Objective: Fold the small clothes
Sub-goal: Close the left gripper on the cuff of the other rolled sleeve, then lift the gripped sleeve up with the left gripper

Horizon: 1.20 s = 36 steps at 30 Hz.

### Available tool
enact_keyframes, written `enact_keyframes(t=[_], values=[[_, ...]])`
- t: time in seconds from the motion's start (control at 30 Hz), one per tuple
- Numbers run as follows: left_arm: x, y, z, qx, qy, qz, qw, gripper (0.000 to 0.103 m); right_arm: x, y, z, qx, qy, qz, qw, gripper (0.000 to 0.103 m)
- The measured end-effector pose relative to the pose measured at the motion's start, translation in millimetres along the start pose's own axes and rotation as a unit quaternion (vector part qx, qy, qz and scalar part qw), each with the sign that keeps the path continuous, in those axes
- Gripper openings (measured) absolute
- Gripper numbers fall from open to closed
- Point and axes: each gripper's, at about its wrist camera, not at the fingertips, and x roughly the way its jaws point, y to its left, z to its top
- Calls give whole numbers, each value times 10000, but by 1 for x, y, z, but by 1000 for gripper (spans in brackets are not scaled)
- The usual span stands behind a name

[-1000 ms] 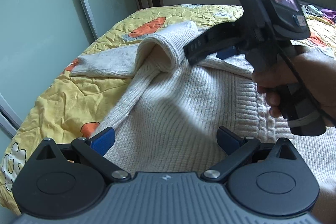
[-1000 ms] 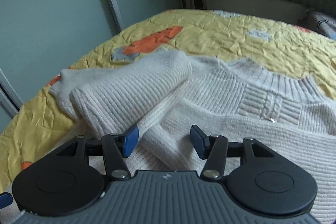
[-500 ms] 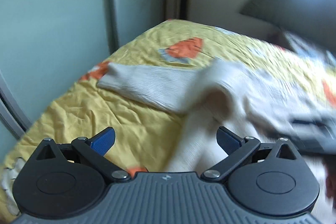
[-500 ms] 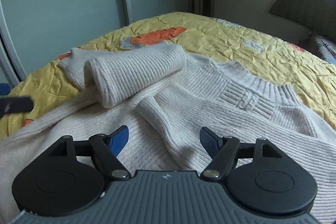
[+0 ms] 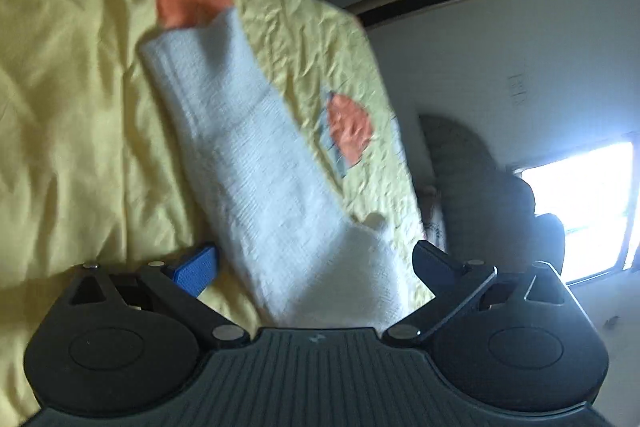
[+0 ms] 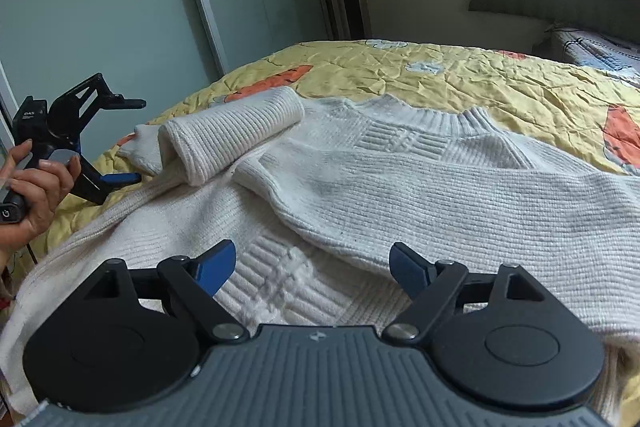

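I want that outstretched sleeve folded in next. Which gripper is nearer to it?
Left. The left gripper sits beside the sleeve, jaws open around it. The right gripper hovers open over the sweater's body.

Both wrist views look closely down at the sweater (image 6: pixel 400 187) from opposite sides.
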Motion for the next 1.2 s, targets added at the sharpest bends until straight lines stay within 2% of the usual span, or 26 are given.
enact_keyframes(t=[0.17, 0.33, 0.4, 0.43, 0.47, 0.53, 0.57, 0.63, 0.7, 0.73, 0.8, 0.9, 1.03, 1.1, 1.13, 1.17, 1.2], values=[[4, 8, 18, -434, -601, -369, 9966, 103, -5, -1, -3, 147, -138, -39, 9998, 87], [18, 5, 42, -624, -903, -299, 9935, 101, -8, -1, -6, 147, -165, -22, 9998, 87], [25, 1, 49, -573, -912, -8, 9942, 88, -9, 0, -8, 127, -143, -25, 9998, 87], [29, 1, 51, -519, -877, 206, 9946, 69, -9, 0, -9, 132, -138, -25, 9998, 87], [35, 0, 53, -461, -804, 404, 9949, 40, -9, -1, -10, 152, -136, -19, 9998, 87], [49, 4, 54, -508, -503, 661, 9952, 15, -11, -2, -12, 215, -126, -11, 9997, 87], [52, 8, 54, -554, -477, 707, 9948, 7, -12, -4, -13, 242, -122, -20, 9996, 87], [50, 6, 51, -339, -566, 770, 9948, 7, -13, -6, -15, 284, -108, -49, 9995, 87], [49, -10, 44, 194, -694, 1107, 9912, 6, -15, -8, -17, 336, -100, -72, 9994, 87], [48, -22, 39, 555, -784, 1337, 9864, 6, -16, -9, -19, 350, -93, -70, 9993, 87], [48, -49, 25, 1305, -958, 1722, 9717, 6, -19, -10, -20, 318, -116, -105, 9994, 87], [45, -91, -4, 2466, -1297, 2106, 9370, 6, -29, -11, -23, 107, -232, -378, 9990, 87], [44, -137, -39, 3606, -1856, 2550, 8778, 6, -33, -19, -28, -14, -180, -668, 9976, 88], [39, -156, -46, 3952, -2247, 2742, 8475, 7, -34, -24, -31, 62, -127, -703, 9974, 88], [37, -166, -47, 4088, -2473, 2892, 8295, 7, -36, -25, -33, 82, -129, -690, 9975, 88], [35, -175, -45, 4171, -2636, 3035, 8151, 7, -37, -26, -34, 88, -132, -672, 9976, 88], [32, -183, -40, 4209, -2752, 3144, 8051, 7, -38, -27, -36, 90, -138, -664, 9977, 88]])
